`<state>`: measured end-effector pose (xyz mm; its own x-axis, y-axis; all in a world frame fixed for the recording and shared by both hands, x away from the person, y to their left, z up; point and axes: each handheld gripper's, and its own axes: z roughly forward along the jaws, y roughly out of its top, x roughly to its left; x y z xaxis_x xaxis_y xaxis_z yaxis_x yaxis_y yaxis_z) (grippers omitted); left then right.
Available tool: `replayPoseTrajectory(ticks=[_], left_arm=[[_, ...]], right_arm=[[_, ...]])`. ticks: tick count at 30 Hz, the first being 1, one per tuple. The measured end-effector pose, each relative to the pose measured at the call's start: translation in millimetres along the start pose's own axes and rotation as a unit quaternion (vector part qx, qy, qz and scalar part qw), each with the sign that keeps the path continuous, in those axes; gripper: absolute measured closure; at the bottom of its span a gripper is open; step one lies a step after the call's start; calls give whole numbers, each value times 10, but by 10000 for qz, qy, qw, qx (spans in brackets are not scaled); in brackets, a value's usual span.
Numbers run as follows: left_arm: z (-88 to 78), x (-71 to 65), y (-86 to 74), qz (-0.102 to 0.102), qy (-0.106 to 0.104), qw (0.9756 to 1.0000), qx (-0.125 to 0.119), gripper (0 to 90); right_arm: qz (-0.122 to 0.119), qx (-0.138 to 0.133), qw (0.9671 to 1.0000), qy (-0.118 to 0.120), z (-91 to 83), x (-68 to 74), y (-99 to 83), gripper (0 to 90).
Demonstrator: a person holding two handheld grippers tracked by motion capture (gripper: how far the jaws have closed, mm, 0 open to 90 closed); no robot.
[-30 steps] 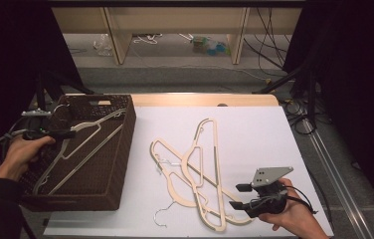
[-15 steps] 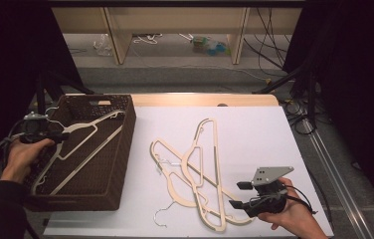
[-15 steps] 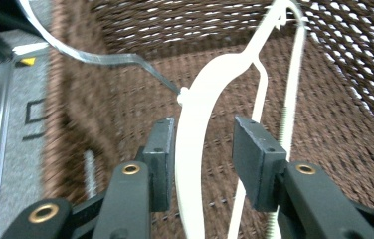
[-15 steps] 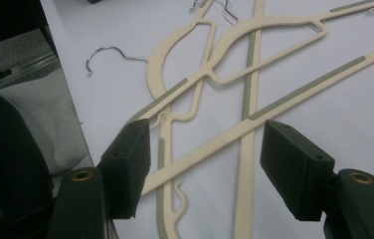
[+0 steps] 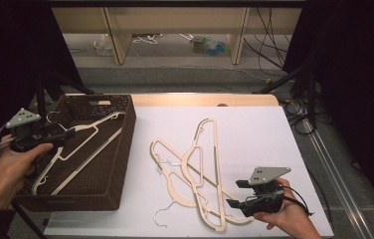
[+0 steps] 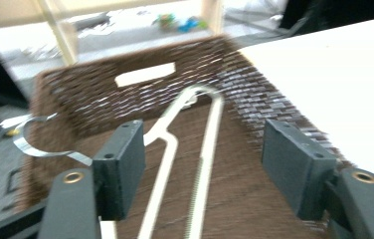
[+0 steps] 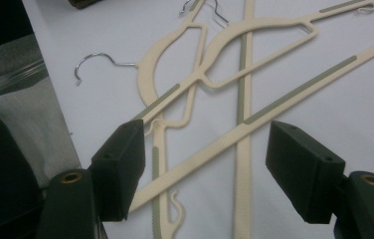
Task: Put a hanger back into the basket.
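A cream hanger [image 5: 83, 144] lies inside the brown woven basket [image 5: 125, 149] at the table's left. My left gripper [image 5: 68, 133] hovers over the basket's left side; its jaws have just been opening and stand open, with nothing gripped. In the left gripper view the hanger [image 6: 211, 129] lies loose below the left gripper [image 6: 202, 147]. Several cream hangers [image 5: 195, 169] are piled on the white table [image 5: 259, 134]. My right gripper [image 5: 235, 193] sits at the pile's near right end. Its jaws have just been opening and straddle hanger arms [image 7: 244, 74] without pressing them.
A metal hook [image 7: 88, 62] of one hanger points toward the table's near edge. Wooden shelf legs [image 5: 118, 40] and cables [image 5: 294, 119] lie beyond and right of the table. The basket's far wall [image 6: 100, 94] has a handle slot.
My left gripper has let go of the hanger, which now lies in the basket, and has drawn back to the left and upward. The right hand has stayed put, its jaws a little wider.
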<state>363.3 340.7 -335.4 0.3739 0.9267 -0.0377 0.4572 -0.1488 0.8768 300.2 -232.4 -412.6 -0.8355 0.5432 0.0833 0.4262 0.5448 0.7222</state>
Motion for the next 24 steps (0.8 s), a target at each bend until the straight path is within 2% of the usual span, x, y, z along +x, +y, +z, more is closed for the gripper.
replayPoseTrajectory(ticks=[4, 7, 9, 10, 13, 15, 16, 17, 21, 24], left_arm=[[-95, -331, -22, 33, -457, 9988, -164, 307], [-129, -599, -76, 238, -686, 9972, -152, 293], [-128, -775, -130, 342, -966, 9946, -136, 279], [-128, -872, -160, 269, -1104, 9935, -82, 272], [-119, -1140, -247, 563, -1338, 9894, -21, 261], [-111, -1273, -294, 576, -1494, 9871, 33, 258], [-105, -1348, -322, 606, -1553, 9860, 27, 252], [-96, -1410, -346, 679, -1636, 9842, 39, 245], [-61, -1638, -456, 707, -1845, 9802, 109, 235], [-27, -1733, -544, 789, -1934, 9777, 189, 207]], right_arm=[[181, 7, 9996, -203, 34, 5, -2, 318], [338, 31, 9989, -334, 63, 5, -13, 318], [414, 73, 9983, -393, 89, 2, -15, 315], [439, 94, 9981, -419, 100, 5, -15, 315], [504, 106, 9975, -489, 149, 29, -9, 315], [555, 171, 9973, -450, 175, 61, 1, 315], [576, 112, 9971, -476, 202, 79, 4, 315], [557, 167, 9973, -456, 212, 93, 17, 315], [562, 172, 9974, -415, 300, 179, 60, 314], [545, 208, 9976, -360, 355, 222, 79, 314]])
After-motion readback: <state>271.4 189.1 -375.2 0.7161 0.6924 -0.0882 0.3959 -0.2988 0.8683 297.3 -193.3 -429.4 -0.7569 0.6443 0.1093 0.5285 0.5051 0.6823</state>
